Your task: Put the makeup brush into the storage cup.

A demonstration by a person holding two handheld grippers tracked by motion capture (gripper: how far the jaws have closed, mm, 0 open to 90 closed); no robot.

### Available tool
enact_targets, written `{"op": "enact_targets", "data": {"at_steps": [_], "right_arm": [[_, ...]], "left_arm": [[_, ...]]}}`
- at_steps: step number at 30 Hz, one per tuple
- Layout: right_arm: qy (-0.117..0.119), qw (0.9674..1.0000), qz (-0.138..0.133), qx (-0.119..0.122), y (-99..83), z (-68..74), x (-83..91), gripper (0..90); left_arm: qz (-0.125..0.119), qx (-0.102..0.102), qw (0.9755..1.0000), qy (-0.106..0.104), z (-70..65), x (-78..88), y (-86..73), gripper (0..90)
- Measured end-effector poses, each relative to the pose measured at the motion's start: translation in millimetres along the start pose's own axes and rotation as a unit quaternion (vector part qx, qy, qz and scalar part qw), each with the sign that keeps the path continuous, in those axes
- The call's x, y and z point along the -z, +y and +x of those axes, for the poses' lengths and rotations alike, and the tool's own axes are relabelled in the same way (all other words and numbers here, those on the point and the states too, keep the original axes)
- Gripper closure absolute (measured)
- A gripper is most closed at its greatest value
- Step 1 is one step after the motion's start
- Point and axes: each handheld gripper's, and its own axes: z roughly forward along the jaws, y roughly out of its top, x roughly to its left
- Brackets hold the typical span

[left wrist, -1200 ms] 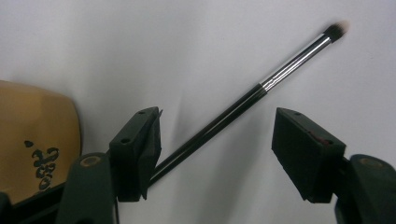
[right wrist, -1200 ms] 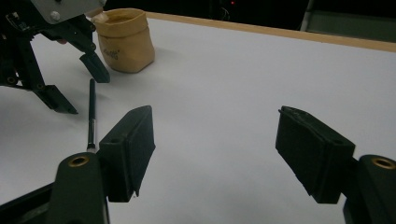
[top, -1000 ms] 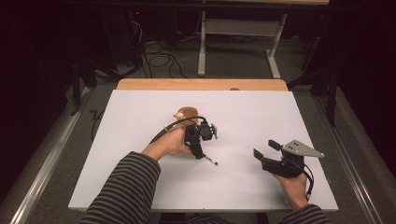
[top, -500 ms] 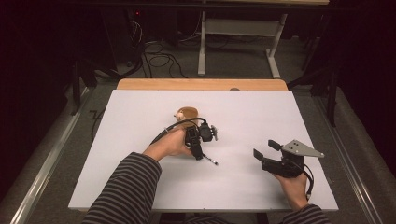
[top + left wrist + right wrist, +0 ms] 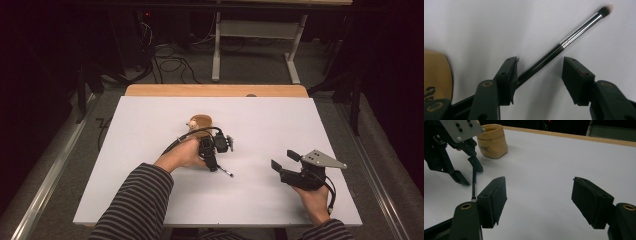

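Down on the white table (image 5: 150, 150), the left tongs (image 5: 539, 75) straddle a thin black brush (image 5: 564, 42) lying flat, its handle running between the jaws and touching the one at the left of the left gripper view, while the other jaw stands clear of it; the jaws have just been closing but do not yet pinch the brush. A tan pouch (image 5: 200, 123) sits just beyond that hand (image 5: 180, 154). Well off to the right, the right tongs (image 5: 292, 167) rest low over bare table with their jaws wide and nothing between them.
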Motion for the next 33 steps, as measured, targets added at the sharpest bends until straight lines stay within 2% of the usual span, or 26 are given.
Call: {"op": "enact_targets", "data": {"at_steps": [14, 33], "right_arm": [[0.002, 1.0, 0.001, 0.0, -0.1, 0.2, -0.5, 29.4], [0.002, 1.0, 0.002, 0.0, -0.1, 0.3, -0.6, 29.5]], "left_arm": [[0.001, -0.001, 1.0, -0.006, 0.3, 0.6, 0.6, 55.6], [-0.001, -0.005, 1.0, -0.006, 0.4, 1.6, 0.0, 72.4]]}}
